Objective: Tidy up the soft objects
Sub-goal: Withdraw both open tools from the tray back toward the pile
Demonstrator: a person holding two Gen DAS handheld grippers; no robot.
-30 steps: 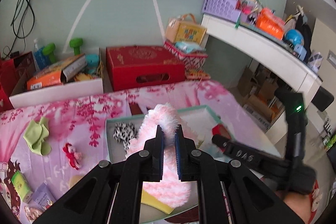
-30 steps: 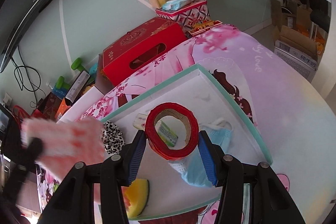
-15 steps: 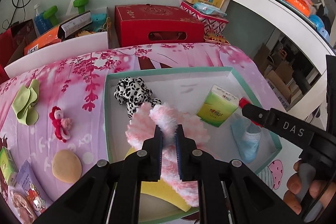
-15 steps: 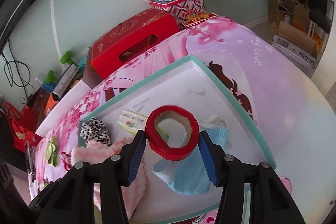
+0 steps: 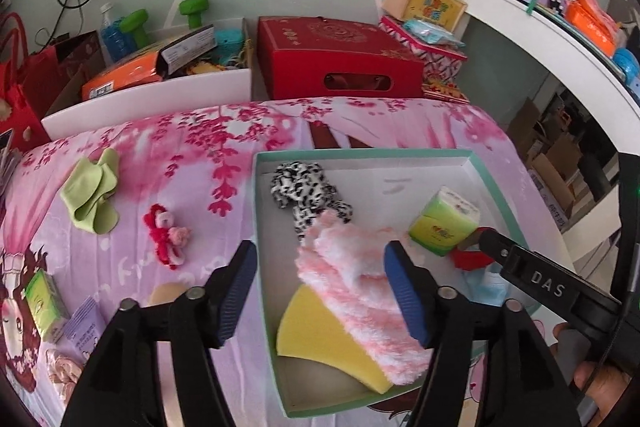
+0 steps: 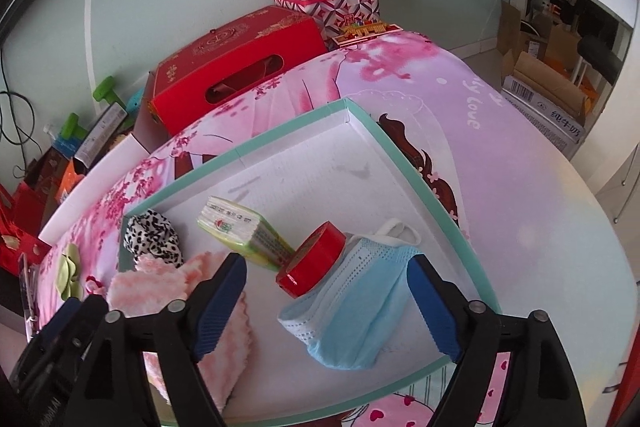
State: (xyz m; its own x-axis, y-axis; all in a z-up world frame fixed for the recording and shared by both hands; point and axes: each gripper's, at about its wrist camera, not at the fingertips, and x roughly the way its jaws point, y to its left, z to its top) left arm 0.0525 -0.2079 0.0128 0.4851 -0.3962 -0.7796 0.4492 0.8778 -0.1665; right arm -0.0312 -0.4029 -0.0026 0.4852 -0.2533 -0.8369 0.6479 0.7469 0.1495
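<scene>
A shallow teal-rimmed tray sits on the pink bedcover. In it lie a fluffy pink cloth, a yellow sponge, a spotted black-and-white cloth, a green tissue pack, a red tape roll and a blue face mask. My left gripper is open above the pink cloth. My right gripper is open above the tape roll and mask.
On the cover left of the tray lie a green cloth, a red-pink plush toy, a beige pad and small packets. A red box and a white bin stand behind.
My left gripper lowered the pink cloth into the tray and opened, letting it go. My right gripper opened and let the red tape roll drop onto the mask.
</scene>
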